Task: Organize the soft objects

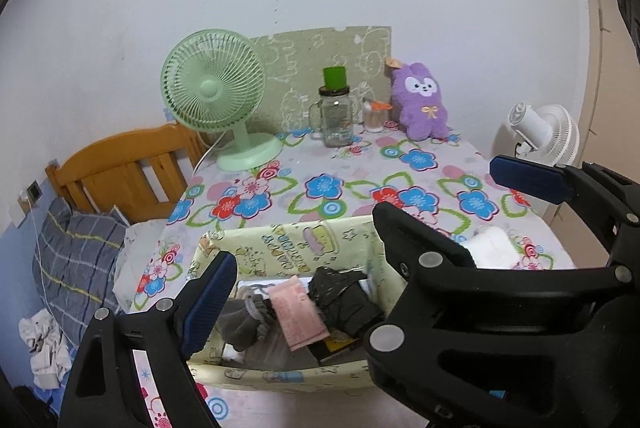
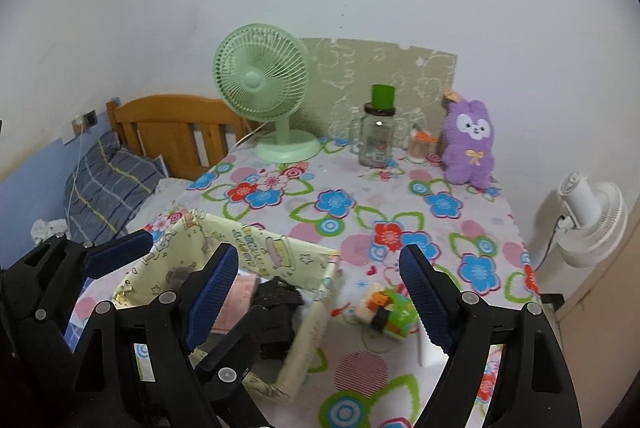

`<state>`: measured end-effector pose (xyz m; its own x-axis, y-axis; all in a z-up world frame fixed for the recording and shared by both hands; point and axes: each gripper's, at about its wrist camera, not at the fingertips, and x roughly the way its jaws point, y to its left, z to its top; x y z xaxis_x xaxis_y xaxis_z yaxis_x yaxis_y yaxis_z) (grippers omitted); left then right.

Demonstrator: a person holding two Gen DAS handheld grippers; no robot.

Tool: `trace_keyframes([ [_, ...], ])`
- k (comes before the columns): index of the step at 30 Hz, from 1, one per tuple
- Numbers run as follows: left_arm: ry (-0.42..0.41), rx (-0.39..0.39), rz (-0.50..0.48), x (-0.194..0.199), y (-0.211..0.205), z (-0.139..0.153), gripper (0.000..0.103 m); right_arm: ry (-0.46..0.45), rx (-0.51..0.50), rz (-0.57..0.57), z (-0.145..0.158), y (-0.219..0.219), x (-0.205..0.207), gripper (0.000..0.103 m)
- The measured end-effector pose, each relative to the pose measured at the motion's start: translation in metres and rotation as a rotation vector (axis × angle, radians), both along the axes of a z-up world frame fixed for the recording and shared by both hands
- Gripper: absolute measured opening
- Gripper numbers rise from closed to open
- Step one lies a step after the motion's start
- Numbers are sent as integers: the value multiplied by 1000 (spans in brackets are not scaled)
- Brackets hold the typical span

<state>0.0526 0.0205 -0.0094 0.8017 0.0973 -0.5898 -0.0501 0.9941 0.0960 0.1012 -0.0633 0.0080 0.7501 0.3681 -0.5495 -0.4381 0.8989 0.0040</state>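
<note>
Both grippers, left (image 1: 360, 232) and right (image 2: 320, 300), spread wide, empty. Fluffy purple plush rabbit (image 2: 470, 148): likely light, squashy; best pinched across its belly.

The left black two-finger tool with blue ribbed pads (image 2: 160, 264) stands with its jaws spread wide and nothing between them, angled downward. The right black two-finger tool with blue ribbed pads (image 2: 324, 304) points downward too, jaws wide apart, no pad pressing on anything. In the left wrist view the right tool (image 1: 436, 196) reaches in from the right side, just beside the left one.
</note>
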Motion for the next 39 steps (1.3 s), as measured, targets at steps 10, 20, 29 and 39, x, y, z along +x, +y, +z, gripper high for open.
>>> trace_keyframes([
  [10, -23, -14, -45, -6, -28, 9, 90, -20, 7, -58, 12, -35, -11, 88],
  [20, -26, -33, -79, -4, -55, 10, 90, -18, 3, -117, 12, -65, -16, 89],
  [29, -35, -44, -107, -3, -83, 7, 91, -27, -8, -172, 10, -93, -18, 93],
  [39, -21, -70, -85, 8, -101, -9, 90, 7, 12, -167, -11, -121, -1, 94],
])
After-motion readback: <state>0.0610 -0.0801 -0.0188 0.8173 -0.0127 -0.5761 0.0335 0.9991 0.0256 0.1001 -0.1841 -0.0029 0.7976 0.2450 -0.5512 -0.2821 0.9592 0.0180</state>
